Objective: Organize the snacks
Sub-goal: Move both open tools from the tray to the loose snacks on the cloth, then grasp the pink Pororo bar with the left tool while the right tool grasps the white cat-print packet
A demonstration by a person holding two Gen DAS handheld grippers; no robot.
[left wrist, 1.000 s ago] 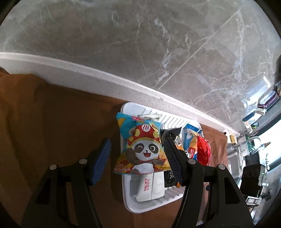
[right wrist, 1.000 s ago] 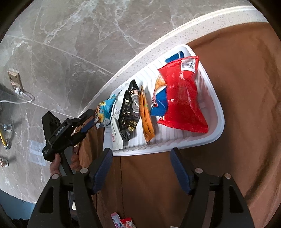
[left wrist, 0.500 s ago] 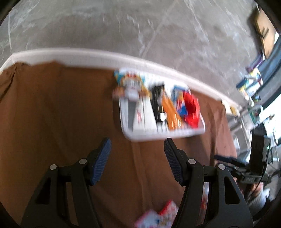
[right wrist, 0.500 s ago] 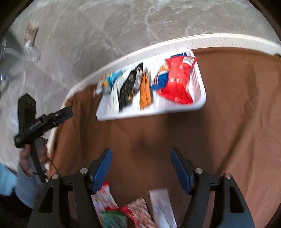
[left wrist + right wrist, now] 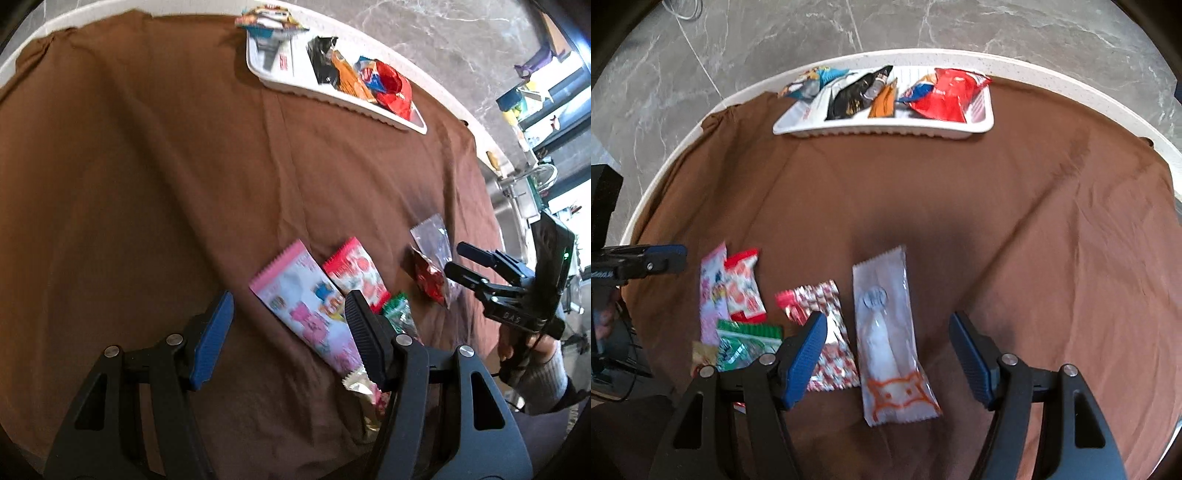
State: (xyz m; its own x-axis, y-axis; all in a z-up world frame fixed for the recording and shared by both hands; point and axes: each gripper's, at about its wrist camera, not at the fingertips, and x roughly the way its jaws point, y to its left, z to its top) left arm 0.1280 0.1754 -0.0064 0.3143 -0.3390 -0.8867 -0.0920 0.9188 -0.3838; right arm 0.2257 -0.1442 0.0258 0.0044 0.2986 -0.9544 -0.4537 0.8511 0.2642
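Left wrist view: left gripper [image 5: 288, 334] pitched down over the brown cloth [image 5: 147, 184], jaws apart, nothing between the pads. Right finger overlapping the pink-edged packet [image 5: 303, 306], contact not confirmable. Likely positioned for the next pick from the loose group. Loose on the cloth here: pink-edged packet, red-edged packet [image 5: 354, 273], green packet [image 5: 399, 317], red foil packet [image 5: 428, 280] partly under a clear wrapper [image 5: 434, 236]; five counted. White tray [image 5: 295, 83] at the far edge by the table rim, snacks leaning in a row, presumably the sorted set; roughly six, blurred. Right gripper [image 5: 461, 260] seen at right, jaws apart, empty.

Right wrist view: right gripper [image 5: 886, 354] straddling a long clear packet [image 5: 886, 332] from above, pads clear of it, no grip. Beside it a red-and-white patterned packet [image 5: 820, 332], partly under the left finger. Further left, pink packet [image 5: 711, 295], red-edged packet [image 5: 744, 288], green packet [image 5: 746, 343]; a gold scrap below, unidentified. Five loose packets counted. Tray [image 5: 879, 129] well apart at the far edge, about six packets, one red bag largest.
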